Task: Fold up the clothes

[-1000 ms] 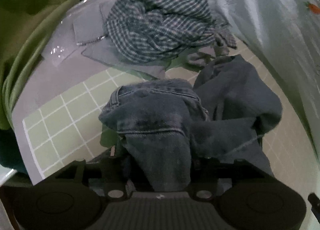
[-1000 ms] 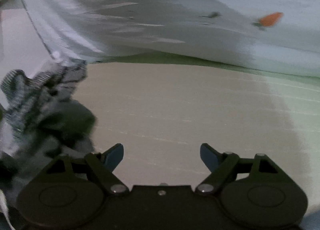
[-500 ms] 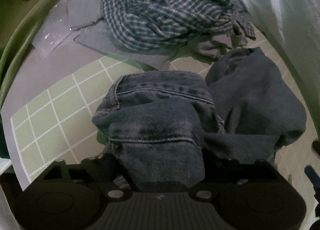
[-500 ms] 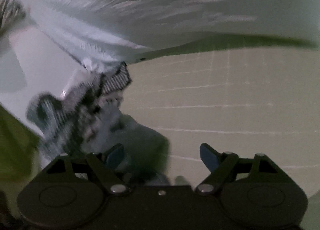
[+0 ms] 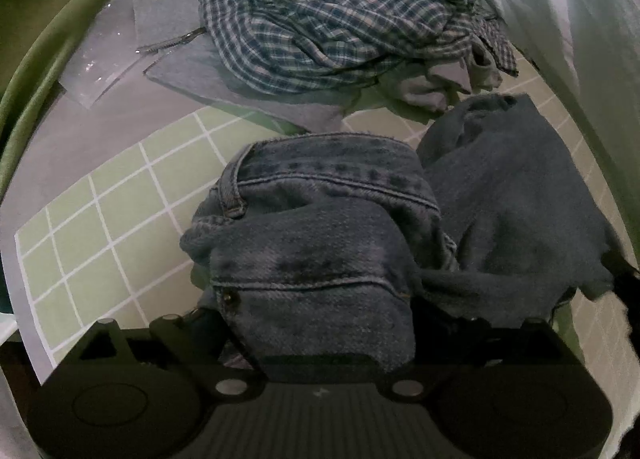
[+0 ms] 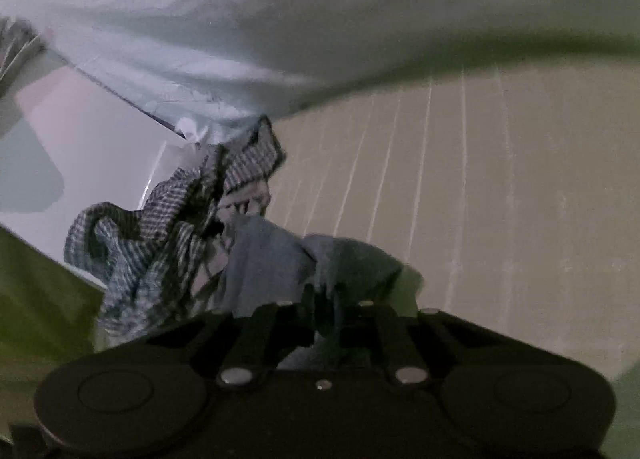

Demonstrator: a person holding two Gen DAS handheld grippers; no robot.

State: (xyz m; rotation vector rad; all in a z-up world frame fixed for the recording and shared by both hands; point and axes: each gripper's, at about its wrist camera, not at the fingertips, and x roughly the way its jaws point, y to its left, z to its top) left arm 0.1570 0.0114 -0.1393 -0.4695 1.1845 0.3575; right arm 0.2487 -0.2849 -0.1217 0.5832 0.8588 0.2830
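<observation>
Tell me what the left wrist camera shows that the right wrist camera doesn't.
Only the left wrist view shows the jeans' waistband with its belt loop, clear plastic sheets beside the checked shirt, and the left gripper, jaws opening, denim between them. Only the right wrist view shows the right gripper shut on the jeans' edge and bare grid mat stretching away. Both show the jeans, checked shirt, grid mat and pale sheet.

Left gripper (image 5: pixel 320 323) and right gripper (image 6: pixel 324 319): matte black housings, round side discs, silver screws, ribbed centre panel on the left one.
</observation>
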